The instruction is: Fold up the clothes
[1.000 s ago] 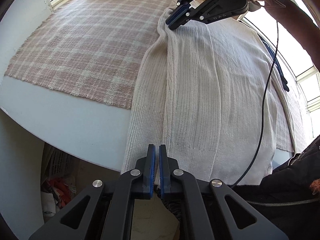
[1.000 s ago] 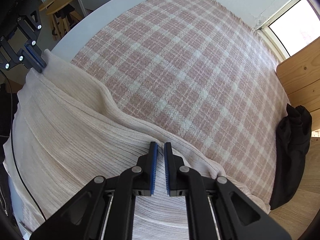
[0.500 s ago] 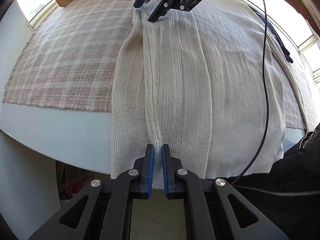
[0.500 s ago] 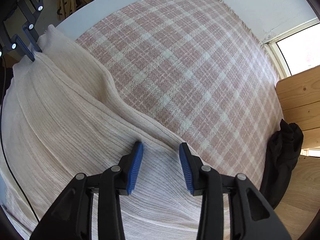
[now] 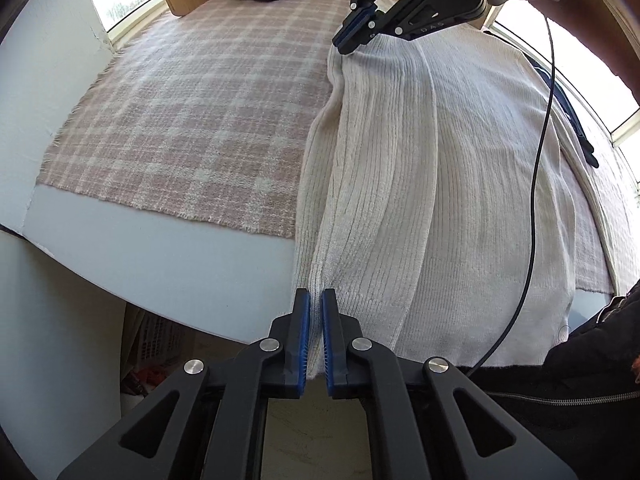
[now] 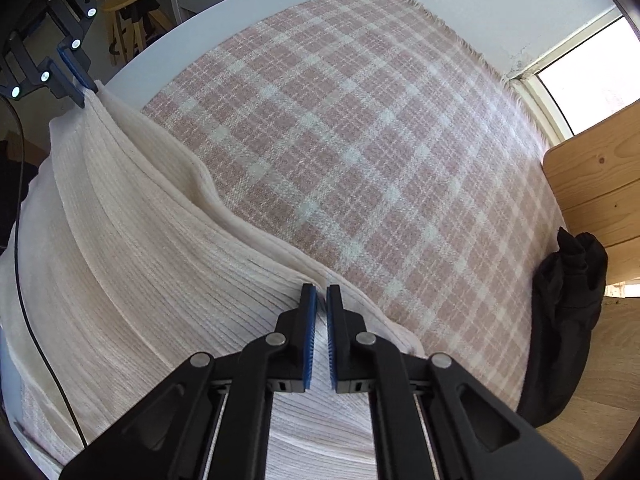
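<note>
While the cream ribbed sweater (image 5: 452, 184) lies spread over the pink plaid blanket (image 5: 192, 120), we hold it pinched at both ends of one raised fold. Our left gripper (image 5: 316, 336) has its blue pads nearly together on the sweater's hem, at the end that hangs past the blanket's fringe and over the white table (image 5: 160, 256). Our right gripper (image 6: 321, 340) clamps the same ridge at the sweater's opposite end, its fingers drawn in on a thin pleat of knit. Between the two grips the fold runs as a long crease along the sweater's edge nearest the bare plaid. A black cable (image 5: 538, 184) trails across the sweater. Beyond the sweater's far end, a dark garment (image 6: 568, 320) sits bunched against a wooden panel (image 6: 600, 192) at the blanket's corner.
</note>
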